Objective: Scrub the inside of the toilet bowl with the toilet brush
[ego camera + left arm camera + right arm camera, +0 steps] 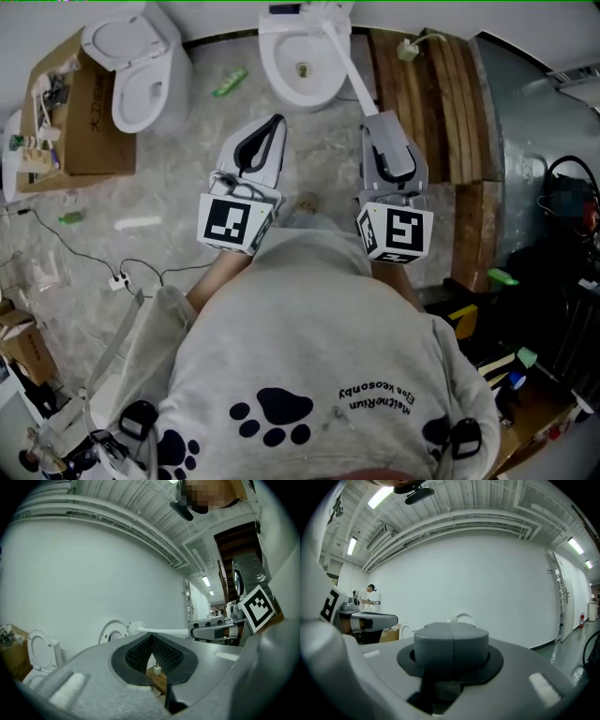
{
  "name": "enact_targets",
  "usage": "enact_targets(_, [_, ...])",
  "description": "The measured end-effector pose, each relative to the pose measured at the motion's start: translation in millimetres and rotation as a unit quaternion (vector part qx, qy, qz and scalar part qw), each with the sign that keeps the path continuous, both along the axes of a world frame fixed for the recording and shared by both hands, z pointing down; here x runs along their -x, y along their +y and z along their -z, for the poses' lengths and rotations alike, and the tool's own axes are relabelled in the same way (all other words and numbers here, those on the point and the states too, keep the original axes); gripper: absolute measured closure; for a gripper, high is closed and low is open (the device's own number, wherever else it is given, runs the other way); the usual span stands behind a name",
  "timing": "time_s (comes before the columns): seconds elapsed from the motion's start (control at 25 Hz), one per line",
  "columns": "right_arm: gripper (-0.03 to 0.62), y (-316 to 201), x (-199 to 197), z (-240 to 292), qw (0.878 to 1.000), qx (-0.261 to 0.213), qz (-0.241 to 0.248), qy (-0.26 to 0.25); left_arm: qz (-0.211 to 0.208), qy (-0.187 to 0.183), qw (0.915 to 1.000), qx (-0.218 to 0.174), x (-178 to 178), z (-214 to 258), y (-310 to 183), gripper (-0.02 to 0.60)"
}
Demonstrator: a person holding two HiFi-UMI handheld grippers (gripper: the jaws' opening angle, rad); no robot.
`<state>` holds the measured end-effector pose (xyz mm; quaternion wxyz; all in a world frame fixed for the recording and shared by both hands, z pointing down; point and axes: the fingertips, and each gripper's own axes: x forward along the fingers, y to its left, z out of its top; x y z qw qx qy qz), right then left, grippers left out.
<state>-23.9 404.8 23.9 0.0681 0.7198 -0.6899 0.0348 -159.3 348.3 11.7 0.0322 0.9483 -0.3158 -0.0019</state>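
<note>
Slanting up toward 11 o'clock from the right tongs (380, 120), the white toilet brush (342, 66) has its handle across the right side of the toilet bowl (272, 70), which sits at 12 o'clock in the head view. The bristle end lies at the back of the bowl by the raised lid; I cannot tell whether it touches the porcelain. The right tongs are clamped on the handle's near end, and in their own view the two grey jaws press together along a thin seam. The left tongs (277, 120), at 9 o'clock of the right ones, point at the bowl's near rim and hold nothing: their ribbed black pads meet at the tips, with a narrow gap lower down. A person's grey shirt (319, 356) fills the 6 o'clock area. A second toilet (141, 66) with its lid up stands at 10 o'clock beside a cardboard box (89, 122). Wooden planks (431, 103) lie at 1 o'clock. A small green object (230, 82) rests on the floor (187, 187) between the two toilets.
</note>
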Motion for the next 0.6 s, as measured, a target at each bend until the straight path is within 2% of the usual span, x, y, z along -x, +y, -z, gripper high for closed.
enact_targets(0.28, [0.444, -16, -21, -5, 1.0, 0.0, 0.012, -0.01, 0.008, -0.008, 0.9999, 0.004, -21, -5, -10, 0.589])
enact_targets(0.6, [0.444, -19, -25, -15, 1.0, 0.013, 0.015, -0.02, 0.012, -0.013, 0.9997, 0.016, -21, -14, -16, 0.589])
